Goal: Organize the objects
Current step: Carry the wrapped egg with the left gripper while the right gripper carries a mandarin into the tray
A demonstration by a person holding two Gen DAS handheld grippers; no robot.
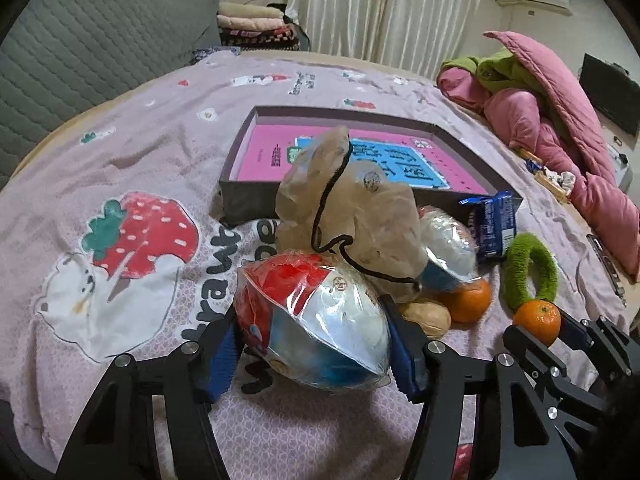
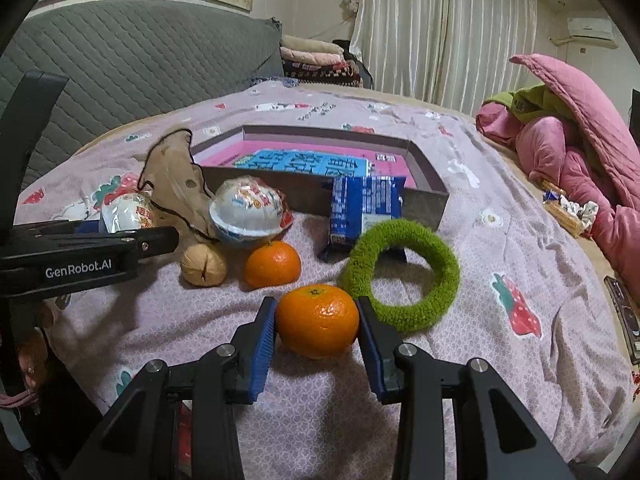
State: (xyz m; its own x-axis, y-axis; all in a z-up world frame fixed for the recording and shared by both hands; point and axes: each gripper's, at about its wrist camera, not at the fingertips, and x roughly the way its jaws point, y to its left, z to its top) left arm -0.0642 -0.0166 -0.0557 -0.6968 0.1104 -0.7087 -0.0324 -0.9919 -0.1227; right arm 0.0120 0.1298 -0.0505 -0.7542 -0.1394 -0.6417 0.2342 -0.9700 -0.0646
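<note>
Two grippers, left gripper [image 1: 312, 344] clamping wrapped toy egg [image 1: 316, 320], right gripper [image 2: 318, 330] clamping tangerine [image 2: 317, 320]

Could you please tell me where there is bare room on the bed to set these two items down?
The open box holds only a flat printed sheet, so it has room. The bedspread is bare left of the box. The strip before the box, from brown pouch to green ring, is crowded.

The right gripper [image 2: 316, 322] clamps an orange [image 2: 317, 320] on the bedspread [image 2: 500, 248]. A green ring [image 2: 400, 274] lies just beside it, a box [image 2: 426, 196] behind.
</note>
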